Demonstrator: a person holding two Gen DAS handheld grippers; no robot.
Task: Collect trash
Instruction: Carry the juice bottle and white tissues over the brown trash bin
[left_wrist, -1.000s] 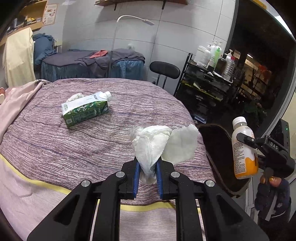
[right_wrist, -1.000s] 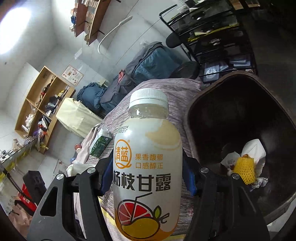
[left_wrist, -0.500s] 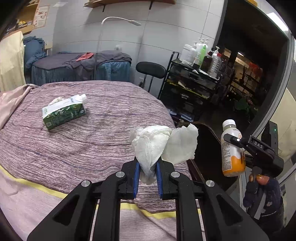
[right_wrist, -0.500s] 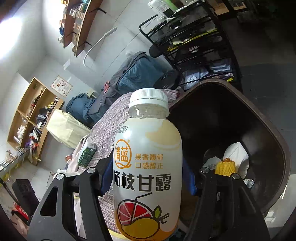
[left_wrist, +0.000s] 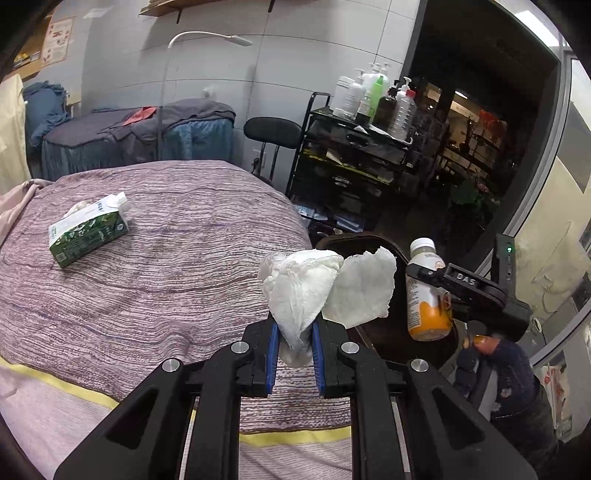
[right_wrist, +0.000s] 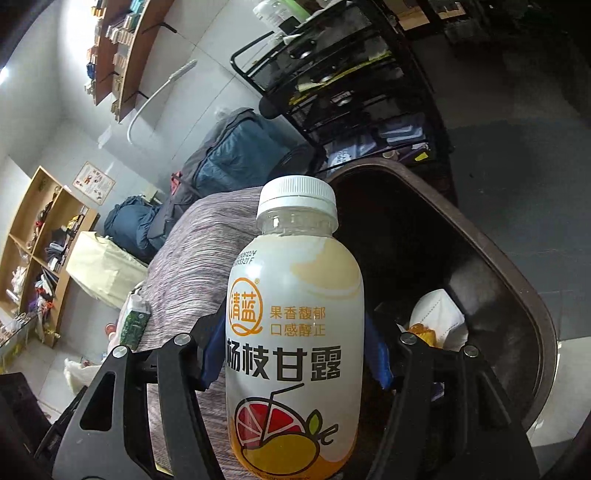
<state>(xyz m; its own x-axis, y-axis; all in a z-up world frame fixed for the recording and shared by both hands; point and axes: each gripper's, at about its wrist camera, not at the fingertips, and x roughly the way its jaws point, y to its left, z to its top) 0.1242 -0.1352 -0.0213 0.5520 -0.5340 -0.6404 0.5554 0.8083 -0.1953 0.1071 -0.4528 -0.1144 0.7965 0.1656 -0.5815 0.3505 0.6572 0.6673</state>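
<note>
My left gripper is shut on a crumpled white tissue, held above the striped bed cover near its right edge. A green and white drink carton lies on the bed at the left, seen small in the right wrist view too as the carton. My right gripper is shut on a white juice bottle with an orange label, upright over the dark trash bin. In the left wrist view the bottle hangs above the bin's rim, held by the right gripper.
Inside the bin lie a white wrapper and a yellow scrap. A black wire rack with bottles stands behind the bin, a black stool beside it. A second covered bed is at the back wall. A gloved hand holds the right gripper.
Both grippers have shifted toward the bin. The carton has slid left in the left wrist view, and the bin fills more of the right wrist view, with the bottle lower over it.
</note>
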